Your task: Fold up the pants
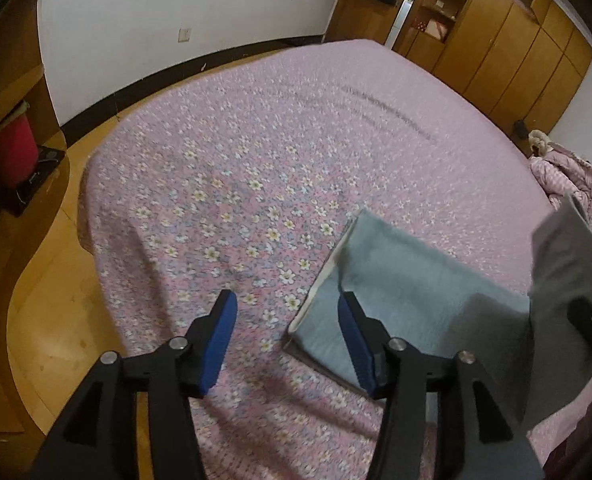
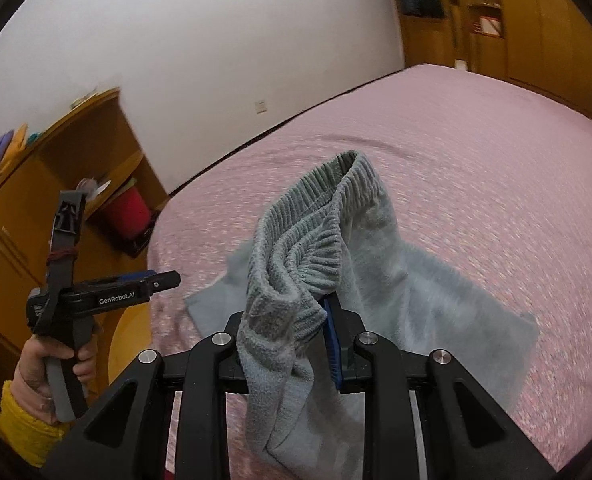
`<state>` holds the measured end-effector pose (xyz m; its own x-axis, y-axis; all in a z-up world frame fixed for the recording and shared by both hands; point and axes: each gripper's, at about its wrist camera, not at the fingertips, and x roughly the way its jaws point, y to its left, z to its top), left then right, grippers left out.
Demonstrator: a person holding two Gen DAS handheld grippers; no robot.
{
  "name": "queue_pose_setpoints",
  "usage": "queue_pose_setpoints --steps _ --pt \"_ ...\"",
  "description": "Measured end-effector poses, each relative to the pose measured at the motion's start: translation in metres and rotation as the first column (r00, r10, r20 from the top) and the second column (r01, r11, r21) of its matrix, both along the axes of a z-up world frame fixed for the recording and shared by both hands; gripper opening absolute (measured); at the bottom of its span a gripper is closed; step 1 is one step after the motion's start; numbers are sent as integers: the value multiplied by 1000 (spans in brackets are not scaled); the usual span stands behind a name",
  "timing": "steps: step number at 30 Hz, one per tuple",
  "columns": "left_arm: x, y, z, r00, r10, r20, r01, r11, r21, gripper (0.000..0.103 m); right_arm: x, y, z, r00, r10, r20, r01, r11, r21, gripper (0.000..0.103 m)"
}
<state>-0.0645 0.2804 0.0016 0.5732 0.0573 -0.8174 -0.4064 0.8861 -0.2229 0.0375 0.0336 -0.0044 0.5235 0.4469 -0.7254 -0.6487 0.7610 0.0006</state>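
Tongs check: left tongs (image 1: 286, 344) spread wide, gripping nothing, hovering over the bed (image 1: 256, 160) just left of the pants (image 1: 415, 280). I see a hand (image 2: 56, 364) holding that unit off the bed's left edge in the right wrist view. Pants are grey, lower part lying flat on the pink floral bed. Right tongs (image 2: 296, 344) pinching the ribbed waistband (image 2: 315, 216), which is lifted above the bed and bunched over the fingers.

Even, moderate indoor light; soft shadows. Strong fisheye bending, dark corners. Bedspread (image 2: 475, 184) smeared, probably by motion blur.
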Motion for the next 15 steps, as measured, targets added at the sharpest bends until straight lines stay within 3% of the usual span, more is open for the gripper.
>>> queue_pose_setpoints --steps 7,15 --pt "-10 10 8 1000 -7 23 7 1000 -4 58 5 50 -27 995 86 -57 -89 994 -60 27" --pt "-16 6 0 1000 -19 19 20 999 -25 58 24 100 -91 978 113 -175 -134 984 -118 31"
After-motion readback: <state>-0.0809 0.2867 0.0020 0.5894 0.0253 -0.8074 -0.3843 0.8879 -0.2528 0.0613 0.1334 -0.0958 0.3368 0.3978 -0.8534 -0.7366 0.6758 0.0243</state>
